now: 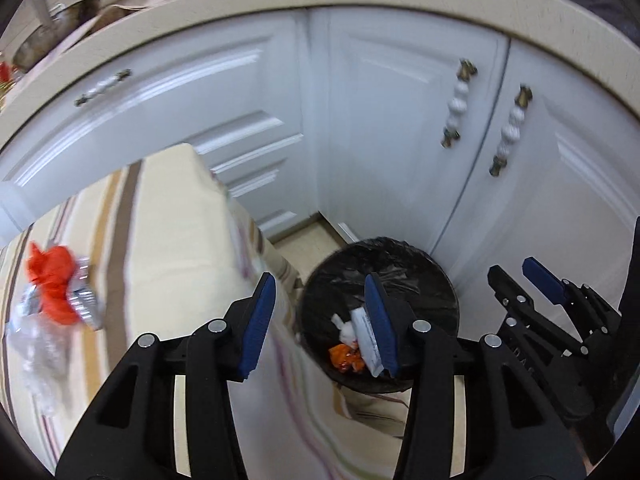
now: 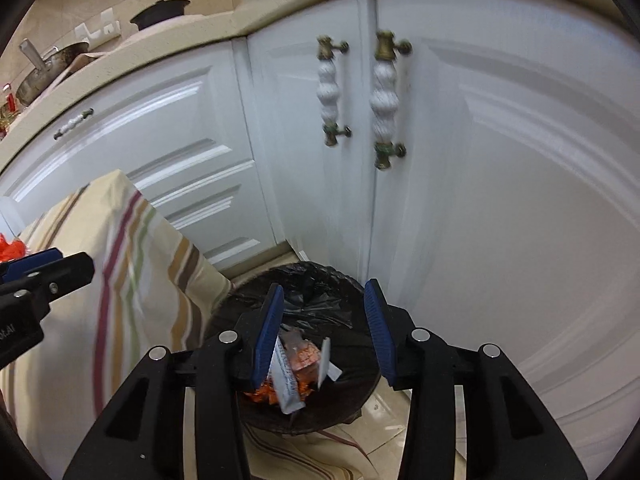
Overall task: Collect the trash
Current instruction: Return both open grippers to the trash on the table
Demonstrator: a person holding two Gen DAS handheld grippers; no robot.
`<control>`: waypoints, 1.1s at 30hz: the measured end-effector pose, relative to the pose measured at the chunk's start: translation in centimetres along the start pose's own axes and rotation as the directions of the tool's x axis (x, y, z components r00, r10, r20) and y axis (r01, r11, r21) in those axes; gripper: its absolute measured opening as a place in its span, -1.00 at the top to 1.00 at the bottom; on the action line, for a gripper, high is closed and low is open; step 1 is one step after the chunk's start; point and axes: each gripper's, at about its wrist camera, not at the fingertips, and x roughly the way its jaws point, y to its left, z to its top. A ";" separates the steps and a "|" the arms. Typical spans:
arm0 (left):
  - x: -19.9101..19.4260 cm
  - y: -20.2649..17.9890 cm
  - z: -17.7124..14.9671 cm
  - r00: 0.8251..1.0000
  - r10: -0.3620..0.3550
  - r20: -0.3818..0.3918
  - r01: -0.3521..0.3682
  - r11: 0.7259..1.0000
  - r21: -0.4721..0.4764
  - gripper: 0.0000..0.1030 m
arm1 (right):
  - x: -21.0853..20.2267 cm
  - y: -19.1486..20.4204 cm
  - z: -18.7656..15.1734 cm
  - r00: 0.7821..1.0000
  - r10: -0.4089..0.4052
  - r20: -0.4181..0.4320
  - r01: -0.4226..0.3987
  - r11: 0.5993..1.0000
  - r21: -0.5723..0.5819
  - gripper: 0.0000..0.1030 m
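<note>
Trash (image 1: 362,344) in bin (image 1: 436,276) | wrappers partly hidden; possibly mid-fall

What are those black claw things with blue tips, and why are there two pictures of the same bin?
Those are two grabbing tools, and a person holds one in each hand. Each tool has a small camera looking out along its jaws, so you get one picture per tool.

In the left tool's picture you see the left gripper up close and the right gripper off to the side. The other picture looks along the right gripper.

Both sets of jaws stand apart and hold nothing. Below them is a bin lined with a black bag, with wrappers in it. More trash, red and silvery, lies on the striped tablecloth. White cupboard doors stand behind.
</note>
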 end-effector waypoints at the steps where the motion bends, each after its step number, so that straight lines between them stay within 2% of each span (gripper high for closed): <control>1: -0.8 0.8 -0.2 1.000 0.007 0.009 -0.007 1.000 -0.007 0.13 | -0.3 0.3 0.1 1.000 0.006 0.002 -0.006 1.000 -0.004 0.18; 9: -5.6 7.6 -1.9 0.994 0.092 0.053 -0.087 0.993 -0.079 0.12 | -3.7 6.2 1.2 0.995 0.090 0.039 -0.087 0.993 -0.077 0.10; 14: -8.8 13.0 -3.6 0.979 0.189 0.076 -0.177 0.974 -0.139 0.08 | -5.5 11.6 1.5 0.983 0.176 0.051 -0.167 0.976 -0.143 0.07; 22: -12.2 21.9 -7.3 0.940 0.337 0.046 -0.315 0.915 -0.252 0.08 | -7.2 20.2 0.5 0.953 0.302 0.015 -0.289 0.924 -0.253 0.07; 30: -13.5 28.6 -10.6 0.913 0.408 -0.010 -0.387 0.858 -0.337 0.06 | -8.4 27.2 -1.2 0.922 0.385 -0.045 -0.376 0.861 -0.341 0.07; 33: -13.8 30.3 -11.6 0.907 0.421 -0.021 -0.401 0.846 -0.351 0.06 | -8.6 29.4 -1.8 0.915 0.399 -0.063 -0.392 0.842 -0.369 0.02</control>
